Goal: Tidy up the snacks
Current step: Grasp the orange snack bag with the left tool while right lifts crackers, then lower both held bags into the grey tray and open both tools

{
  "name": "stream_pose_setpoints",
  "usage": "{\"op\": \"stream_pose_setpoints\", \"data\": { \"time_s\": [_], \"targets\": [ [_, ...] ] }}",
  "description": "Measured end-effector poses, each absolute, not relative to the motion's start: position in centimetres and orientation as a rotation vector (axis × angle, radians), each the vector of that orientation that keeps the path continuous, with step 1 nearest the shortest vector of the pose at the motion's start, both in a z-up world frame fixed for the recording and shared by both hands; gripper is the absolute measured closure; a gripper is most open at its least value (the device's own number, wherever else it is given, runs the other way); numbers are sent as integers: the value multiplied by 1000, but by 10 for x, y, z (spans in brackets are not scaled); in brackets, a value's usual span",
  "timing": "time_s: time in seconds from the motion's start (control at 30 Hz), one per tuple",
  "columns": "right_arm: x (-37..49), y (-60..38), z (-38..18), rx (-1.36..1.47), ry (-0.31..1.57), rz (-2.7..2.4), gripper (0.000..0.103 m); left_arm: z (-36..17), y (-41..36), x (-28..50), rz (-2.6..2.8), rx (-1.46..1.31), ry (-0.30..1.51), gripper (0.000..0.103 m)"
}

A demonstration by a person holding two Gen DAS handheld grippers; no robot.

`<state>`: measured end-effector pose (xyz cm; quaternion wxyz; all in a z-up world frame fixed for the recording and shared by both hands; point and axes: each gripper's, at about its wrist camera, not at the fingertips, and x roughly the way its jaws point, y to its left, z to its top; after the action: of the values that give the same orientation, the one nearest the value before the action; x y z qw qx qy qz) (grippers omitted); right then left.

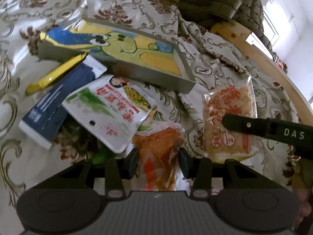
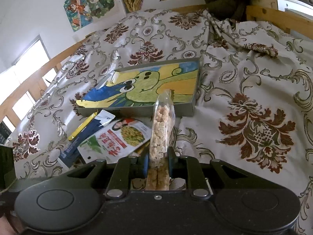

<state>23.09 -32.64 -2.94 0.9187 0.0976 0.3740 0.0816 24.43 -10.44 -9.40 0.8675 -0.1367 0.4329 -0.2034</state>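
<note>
Nearest to me, my left gripper (image 1: 157, 161) has its jaws pinched on a crinkly orange snack packet (image 1: 159, 152), which sits between the pads and bulges out ahead of them. My right gripper (image 2: 157, 159) is clamped tight on the edge of a clear-wrapped puffed rice cake (image 2: 161, 125), held on edge so it stands up thin in the right wrist view; in the left wrist view the same rice cake (image 1: 228, 121) shows its broad face just to the right, with one dark finger (image 1: 254, 126) of the right gripper across it. Just beyond, to the left, a white pouch with red lettering (image 1: 109, 109) lies on top of a dark blue packet (image 1: 50, 105), and a slim yellow stick pack (image 1: 54, 74) lies beside them at the far left. Farther on sits the shallow grey box with a green cartoon creature painted inside (image 2: 148, 87), resting on the patterned bedspread (image 2: 254, 117), which I judge is where the snacks belong. Both of my loads are close together, so I could knock one packet with the other gripper on the way to the box. The orange wrapper is slick and loosely held, and may slide out. The rice cake is brittle, and my hard squeeze may crack it. The soft bedspread could also let the box tip if I press its rim.
</note>
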Motion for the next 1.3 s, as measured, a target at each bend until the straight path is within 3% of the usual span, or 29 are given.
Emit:
{"op": "stream_pose_setpoints", "data": {
  "time_s": [0.43,0.7,1.0,1.3],
  "targets": [
    [218,-329,-17,210,702,184,83,-82,-99,209,-456,-400,894,55],
    [214,-336,-10,248,615,188,83,-56,-94,213,-445,-414,787,55],
    [251,-333,-12,284,559,192,83,-21,-96,276,-408,-358,658,55],
    [339,-338,-23,368,500,195,83,-34,-108,372,-372,-344,625,55]
  ]
}}
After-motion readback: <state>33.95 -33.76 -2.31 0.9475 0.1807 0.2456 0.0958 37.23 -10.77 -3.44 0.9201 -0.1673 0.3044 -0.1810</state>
